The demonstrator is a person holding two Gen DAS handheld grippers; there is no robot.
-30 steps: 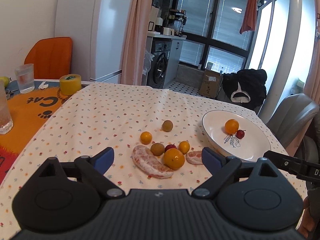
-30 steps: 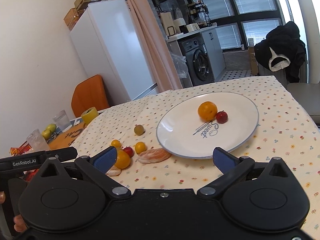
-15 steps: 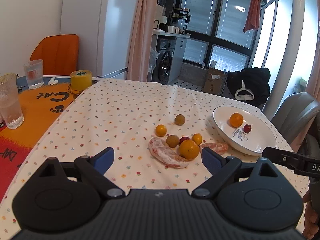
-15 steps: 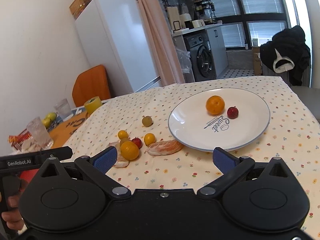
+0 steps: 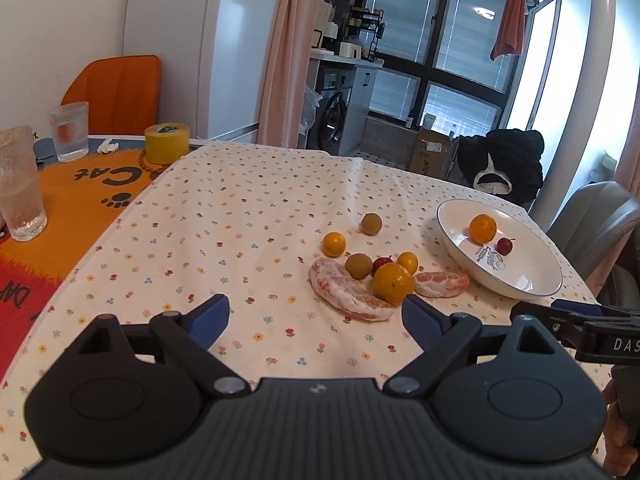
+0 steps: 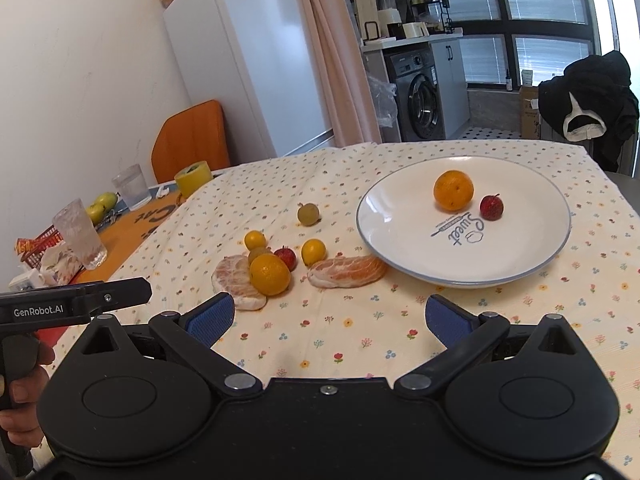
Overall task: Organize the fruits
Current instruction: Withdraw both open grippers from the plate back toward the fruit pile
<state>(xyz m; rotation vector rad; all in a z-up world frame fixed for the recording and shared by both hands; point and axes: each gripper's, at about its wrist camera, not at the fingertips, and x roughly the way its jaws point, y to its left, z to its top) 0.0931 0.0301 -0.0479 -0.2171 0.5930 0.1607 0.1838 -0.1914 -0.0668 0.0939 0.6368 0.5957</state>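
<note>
Fruits (image 5: 376, 276), orange, red and peeled pink, beyond both tongs (image 5: 316, 316) (image 6: 328, 316), spread, empty.

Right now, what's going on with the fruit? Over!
Left gripper open, empty. Right gripper open, empty. Orange and red fruit on plate; pile waits on cloth. Nothing blocking.

Both cameras sit low behind their tongs, looking across the bench (image 5: 248, 200) toward the kitchen. Each catches the plate (image 6: 520, 264) and the loose fruit (image 5: 392, 284), the right camera closer.
</note>
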